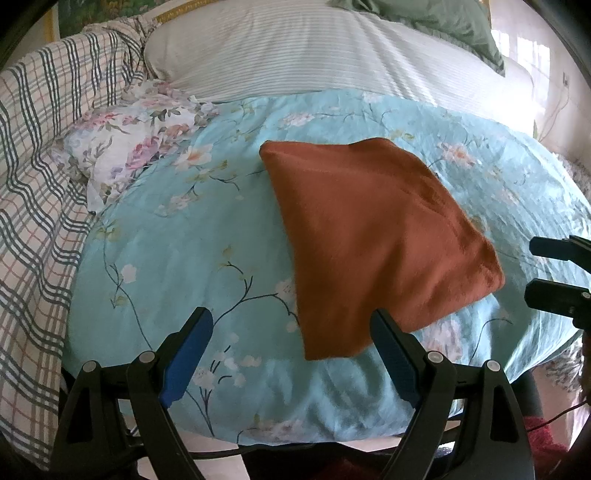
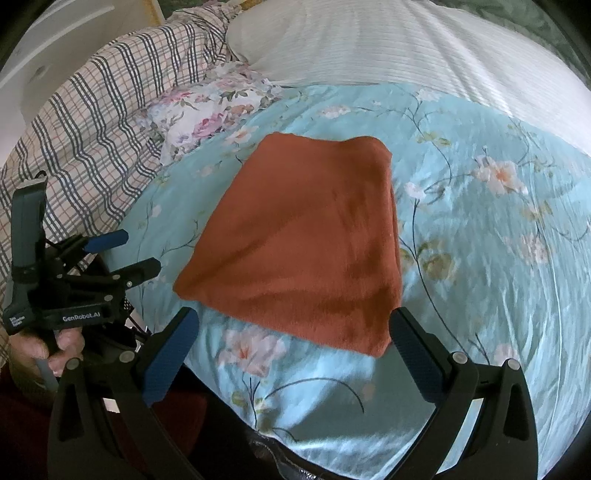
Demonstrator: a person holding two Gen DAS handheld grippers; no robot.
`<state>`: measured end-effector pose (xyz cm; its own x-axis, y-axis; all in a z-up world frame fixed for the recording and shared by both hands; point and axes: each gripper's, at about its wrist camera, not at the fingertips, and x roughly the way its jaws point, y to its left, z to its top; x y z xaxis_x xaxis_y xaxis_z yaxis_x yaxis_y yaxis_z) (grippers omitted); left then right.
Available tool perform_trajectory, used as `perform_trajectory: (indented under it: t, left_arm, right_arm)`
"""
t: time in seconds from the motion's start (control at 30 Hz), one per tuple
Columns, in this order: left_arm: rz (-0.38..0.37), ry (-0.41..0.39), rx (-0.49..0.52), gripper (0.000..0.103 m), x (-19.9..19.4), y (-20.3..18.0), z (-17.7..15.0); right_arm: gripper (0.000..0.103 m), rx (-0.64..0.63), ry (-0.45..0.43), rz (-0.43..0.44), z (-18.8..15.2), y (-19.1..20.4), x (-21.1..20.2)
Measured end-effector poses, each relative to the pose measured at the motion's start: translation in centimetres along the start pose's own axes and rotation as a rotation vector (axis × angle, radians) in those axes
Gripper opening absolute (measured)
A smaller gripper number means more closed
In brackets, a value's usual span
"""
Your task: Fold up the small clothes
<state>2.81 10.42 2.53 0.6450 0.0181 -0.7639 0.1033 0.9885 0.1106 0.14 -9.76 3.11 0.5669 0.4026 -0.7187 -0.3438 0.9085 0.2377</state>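
Note:
A rust-orange cloth (image 1: 373,240) lies folded flat in a rough square on the light blue floral bed cover (image 1: 177,258). It also shows in the right wrist view (image 2: 310,243). My left gripper (image 1: 291,325) is open and empty, just short of the cloth's near edge. My right gripper (image 2: 295,325) is open and empty, at the cloth's near edge. The right gripper's fingers (image 1: 554,273) show at the right edge of the left wrist view. The left gripper (image 2: 125,251) shows at the left of the right wrist view, held by a hand.
A white floral cloth (image 1: 125,155) lies crumpled at the cover's far left. A plaid blanket (image 1: 40,184) runs along the left. A striped white pillow (image 1: 295,51) and a green pillow (image 1: 443,22) lie behind. The bed's near edge is just under the grippers.

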Motion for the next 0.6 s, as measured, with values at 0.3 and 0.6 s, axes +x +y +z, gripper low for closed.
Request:
perform_trajectory:
  t: [0.3, 0.6]
  left_arm:
    - [0.013, -0.003, 0.013, 0.088, 0.7, -0.1, 1.3]
    - [0.019, 0.012, 0.008, 0.088, 1.5, -0.1, 2.1]
  right_arm:
    - [0.103, -0.004, -0.003, 0.016, 1.0, -0.6, 0.8]
    - [0.103, 0.007, 0.002, 0.04, 1.5, -1.4, 1.9]
